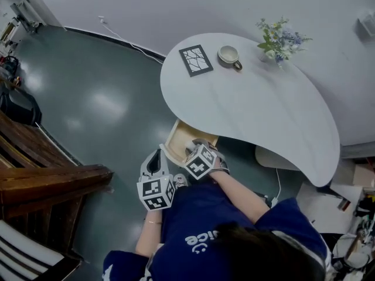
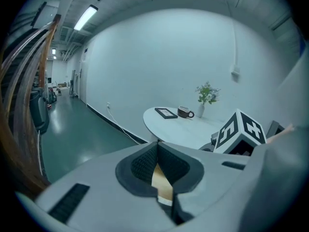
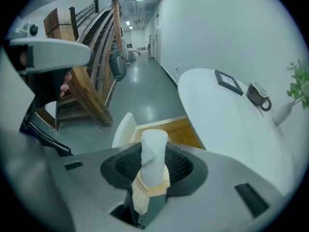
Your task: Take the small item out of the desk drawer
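Right gripper (image 3: 153,164) clamps white roll (image 3: 154,144) by one end, long axis running out past its jaws, over open drawer (image 3: 179,132); left gripper (image 2: 156,153) closed, empty.

Your right gripper (image 1: 193,147) and its marker cube (image 1: 201,161) cover most of the drawer (image 1: 174,139) in the head view, so its inside can't be read. The white roll's (image 3: 153,151) lower end is hidden between the jaws, and it is possibly tissue. The flowers (image 3: 300,88) are cut off at the picture's edge.
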A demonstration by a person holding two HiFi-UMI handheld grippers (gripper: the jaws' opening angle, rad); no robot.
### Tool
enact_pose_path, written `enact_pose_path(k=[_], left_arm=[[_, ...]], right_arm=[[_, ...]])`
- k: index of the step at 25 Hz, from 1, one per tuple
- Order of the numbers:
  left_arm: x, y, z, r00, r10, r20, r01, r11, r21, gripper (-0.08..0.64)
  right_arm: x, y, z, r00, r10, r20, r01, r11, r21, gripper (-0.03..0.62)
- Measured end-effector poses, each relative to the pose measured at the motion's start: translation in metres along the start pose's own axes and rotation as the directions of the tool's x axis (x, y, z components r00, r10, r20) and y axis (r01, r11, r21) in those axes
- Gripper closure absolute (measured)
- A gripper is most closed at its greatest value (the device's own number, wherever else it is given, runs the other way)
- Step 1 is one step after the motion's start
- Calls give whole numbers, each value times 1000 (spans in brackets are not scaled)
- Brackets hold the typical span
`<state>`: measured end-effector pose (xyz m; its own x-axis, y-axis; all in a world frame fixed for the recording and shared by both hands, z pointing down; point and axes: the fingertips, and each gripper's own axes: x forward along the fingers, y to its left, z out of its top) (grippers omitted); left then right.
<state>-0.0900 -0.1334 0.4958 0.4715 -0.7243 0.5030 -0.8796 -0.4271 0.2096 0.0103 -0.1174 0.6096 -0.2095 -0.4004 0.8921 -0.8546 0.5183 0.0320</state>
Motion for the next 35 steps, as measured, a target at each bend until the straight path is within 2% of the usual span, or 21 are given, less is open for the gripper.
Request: enact_pose_path(k=[4, 16, 23, 27, 31, 35], left_arm=[[4, -9, 4, 999, -35, 6, 35, 999, 19, 555], [15, -38, 9, 992, -129, 4, 128, 989, 76, 555], [18, -45, 23, 987, -161, 20, 157, 981, 115, 556], [19, -48, 33, 984, -178, 31, 172, 977, 127, 555], [17, -52, 47, 978, -203, 57, 196, 975, 106, 555], [15, -55, 64, 972, -216, 94, 204, 970, 130, 555]], right_arm=[[-19, -5, 7, 997, -6, 82, -1, 996, 91, 448], [-71, -32, 9, 967, -101, 235, 39, 965, 258, 448], [-103, -54, 23, 917, -191, 350, 66, 938, 341, 446], [-119, -61, 28, 891, -231, 392, 81, 928, 363, 448], [-135, -69, 29, 867, -270, 419, 100, 918, 384, 448], [-155, -78, 29, 834, -326, 446, 123, 897, 425, 447]])
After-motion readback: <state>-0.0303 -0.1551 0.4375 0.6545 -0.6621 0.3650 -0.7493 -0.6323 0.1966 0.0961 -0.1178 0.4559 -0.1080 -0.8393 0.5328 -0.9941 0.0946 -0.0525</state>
